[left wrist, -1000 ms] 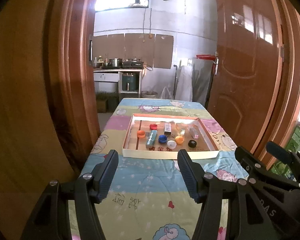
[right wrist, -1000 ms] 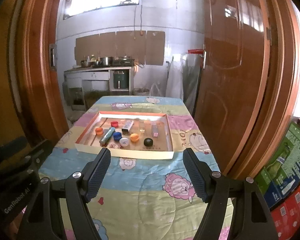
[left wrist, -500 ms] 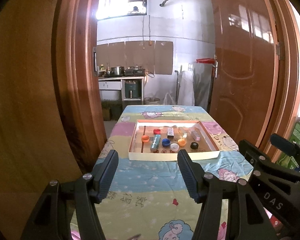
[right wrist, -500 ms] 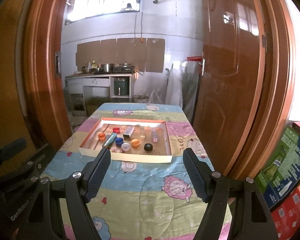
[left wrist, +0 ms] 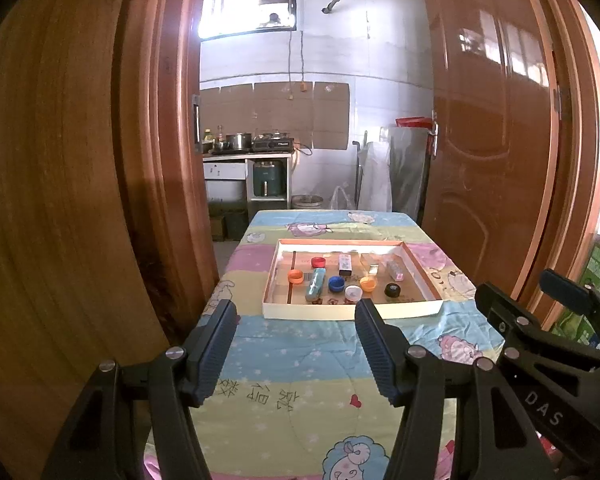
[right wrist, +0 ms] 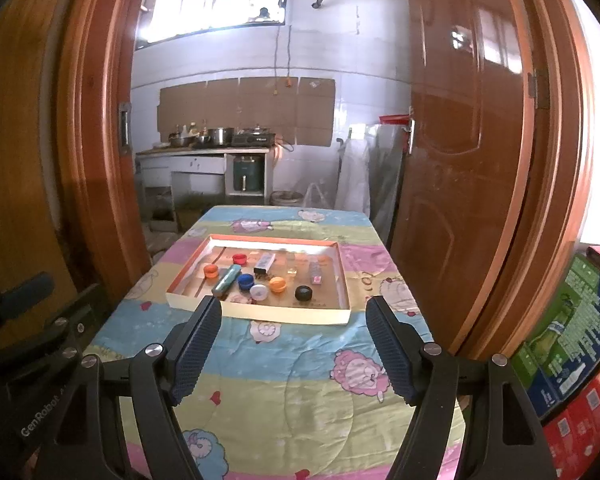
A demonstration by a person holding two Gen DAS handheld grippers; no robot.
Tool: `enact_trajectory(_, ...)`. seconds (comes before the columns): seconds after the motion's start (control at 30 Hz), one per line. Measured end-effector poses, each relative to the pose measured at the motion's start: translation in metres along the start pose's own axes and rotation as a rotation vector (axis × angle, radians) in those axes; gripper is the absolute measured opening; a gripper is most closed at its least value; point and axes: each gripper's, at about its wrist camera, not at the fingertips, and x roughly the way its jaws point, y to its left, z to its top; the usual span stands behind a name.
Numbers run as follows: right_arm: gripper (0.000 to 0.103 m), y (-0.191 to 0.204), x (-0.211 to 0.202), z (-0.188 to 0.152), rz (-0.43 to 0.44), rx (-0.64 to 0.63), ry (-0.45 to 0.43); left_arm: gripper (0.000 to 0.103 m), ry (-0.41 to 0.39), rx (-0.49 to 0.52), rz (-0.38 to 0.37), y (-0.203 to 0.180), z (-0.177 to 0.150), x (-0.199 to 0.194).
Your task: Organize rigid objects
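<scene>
A shallow cream box lid (left wrist: 340, 312) (right wrist: 260, 313) with an orange rim sits mid-table. In it lie several bottle caps: orange (left wrist: 295, 276), red (left wrist: 318, 261), blue (left wrist: 335, 283), white (left wrist: 353, 292), black (left wrist: 392, 290), plus a teal tube (left wrist: 315, 285) and small boxes (left wrist: 345, 263). The caps also show in the right wrist view, such as the black cap (right wrist: 303, 293). My left gripper (left wrist: 296, 316) is open and empty, well short of the lid. My right gripper (right wrist: 294, 314) is open and empty, also short of it.
The table wears a pastel cartoon cloth (left wrist: 300, 380). Wooden door leaves flank it on the left (left wrist: 100, 200) and right (left wrist: 500, 160). Printed cartons (right wrist: 572, 344) stand at the right. A kitchen counter with pots (left wrist: 244, 148) is behind.
Both grippers have drawn back and risen from the table, so the lid looks smaller and farther. Both stay open. Nothing in the lid has moved.
</scene>
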Motion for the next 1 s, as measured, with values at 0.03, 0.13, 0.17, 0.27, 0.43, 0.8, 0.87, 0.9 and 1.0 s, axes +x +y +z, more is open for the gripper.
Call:
enact_trajectory(0.03,0.076,0.0001,0.0001,-0.0001,0.001,0.0,0.001,0.061,0.0,0.001,-0.001,-0.0002,0.0002,-0.0003)
enact_trajectory(0.13,0.076,0.0003,-0.0002,-0.0003,0.001,0.0,0.0,0.061,-0.002,0.002,-0.003,-0.0003,0.0005,-0.0009)
enact_trajectory(0.17,0.076,0.0005,0.0,-0.0003,0.0,0.0,0.001,0.061,-0.001,0.002,-0.001,-0.0005,0.0003,-0.001)
enact_trajectory(0.27,0.076,0.0008,0.0003,0.0,0.001,0.002,0.003,0.061,-0.002,0.0,-0.001,0.0002,0.0008,-0.0011)
enact_trajectory(0.43,0.076,0.0008,0.0002,0.0001,0.0,0.001,0.002,0.061,-0.001,0.002,-0.002,-0.0001,0.001,-0.0007)
enact_trajectory(0.8,0.076,0.0007,0.0001,0.0,0.0,0.001,0.002,0.061,0.002,0.004,-0.004,0.0015,0.001,-0.0007)
enact_trajectory(0.87,0.076,0.0007,0.0001,-0.0001,0.001,0.001,0.003,0.061,0.0,0.003,-0.003,0.0018,0.0007,-0.0013)
enact_trajectory(0.9,0.076,0.0006,0.0,-0.0003,0.002,0.001,0.003,0.061,-0.001,0.003,-0.004,0.002,0.0008,-0.0011)
enact_trajectory(1.0,0.076,0.0008,0.0001,0.0,0.001,0.001,0.003,0.061,0.001,0.004,-0.004,0.002,0.0005,-0.0011)
